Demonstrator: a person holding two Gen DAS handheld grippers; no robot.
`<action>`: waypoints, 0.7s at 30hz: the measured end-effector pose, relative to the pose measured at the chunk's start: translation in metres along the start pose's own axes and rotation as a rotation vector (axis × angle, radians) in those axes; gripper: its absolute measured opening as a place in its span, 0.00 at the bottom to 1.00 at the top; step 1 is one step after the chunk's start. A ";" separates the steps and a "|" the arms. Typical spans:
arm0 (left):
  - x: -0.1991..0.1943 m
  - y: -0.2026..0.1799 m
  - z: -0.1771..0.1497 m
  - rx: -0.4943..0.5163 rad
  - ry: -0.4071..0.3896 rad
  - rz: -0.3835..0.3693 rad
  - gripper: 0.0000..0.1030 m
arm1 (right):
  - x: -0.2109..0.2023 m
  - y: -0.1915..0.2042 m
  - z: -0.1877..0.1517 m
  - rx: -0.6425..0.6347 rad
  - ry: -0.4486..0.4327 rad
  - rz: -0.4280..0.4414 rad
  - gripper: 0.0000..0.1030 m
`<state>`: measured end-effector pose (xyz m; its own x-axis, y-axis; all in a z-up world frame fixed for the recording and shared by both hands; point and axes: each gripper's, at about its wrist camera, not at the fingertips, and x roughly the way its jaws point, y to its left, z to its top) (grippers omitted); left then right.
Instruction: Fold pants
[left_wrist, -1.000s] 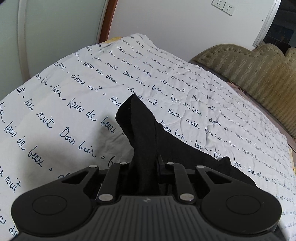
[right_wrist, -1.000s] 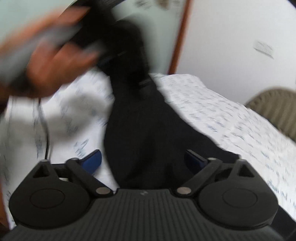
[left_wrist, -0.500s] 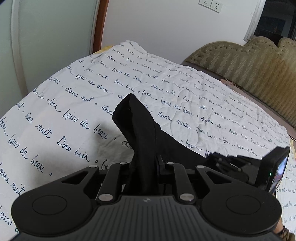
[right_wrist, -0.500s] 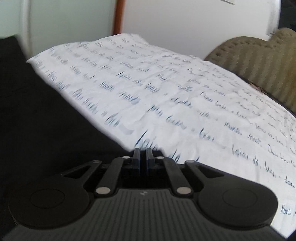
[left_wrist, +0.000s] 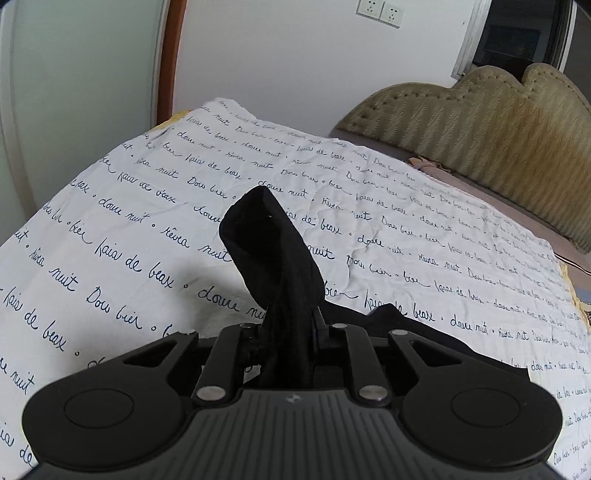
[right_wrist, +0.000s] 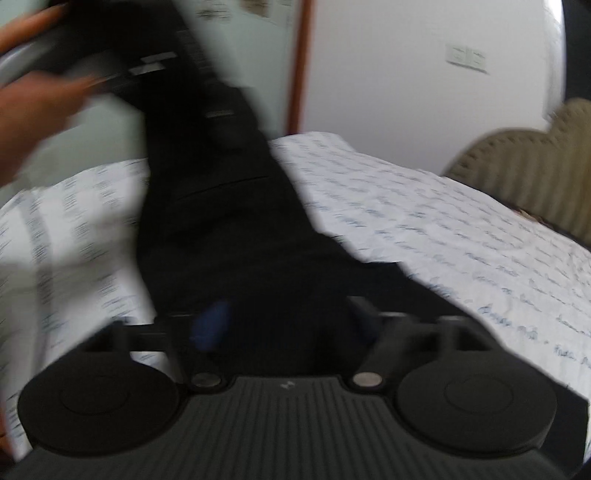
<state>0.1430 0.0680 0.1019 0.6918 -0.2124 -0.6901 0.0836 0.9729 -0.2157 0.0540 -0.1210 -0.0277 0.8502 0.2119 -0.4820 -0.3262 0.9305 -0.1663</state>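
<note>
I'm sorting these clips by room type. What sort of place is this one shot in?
Most likely a bedroom in a home. A bed sheet printed with cursive writing is spread over a wide bed, a tufted upholstered headboard stands along its far side, and wall sockets sit on the plain white wall.

left gripper clamped on black pants, bunch raised above script-printed bedsheet.

White walls, olive tufted headboard, script-printed bedsheet.
</note>
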 end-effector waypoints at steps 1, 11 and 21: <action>0.000 0.000 0.000 -0.005 0.000 0.005 0.15 | -0.002 0.017 -0.001 -0.051 -0.007 -0.012 0.97; -0.009 0.015 0.003 -0.084 0.028 -0.024 0.15 | 0.053 0.101 0.021 -0.352 -0.087 -0.201 0.81; -0.031 -0.003 0.007 -0.074 -0.024 -0.056 0.15 | 0.021 0.054 0.025 -0.113 -0.109 -0.122 0.11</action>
<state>0.1264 0.0726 0.1286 0.7045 -0.2629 -0.6592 0.0699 0.9500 -0.3042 0.0643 -0.0592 -0.0253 0.9240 0.1367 -0.3572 -0.2574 0.9130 -0.3164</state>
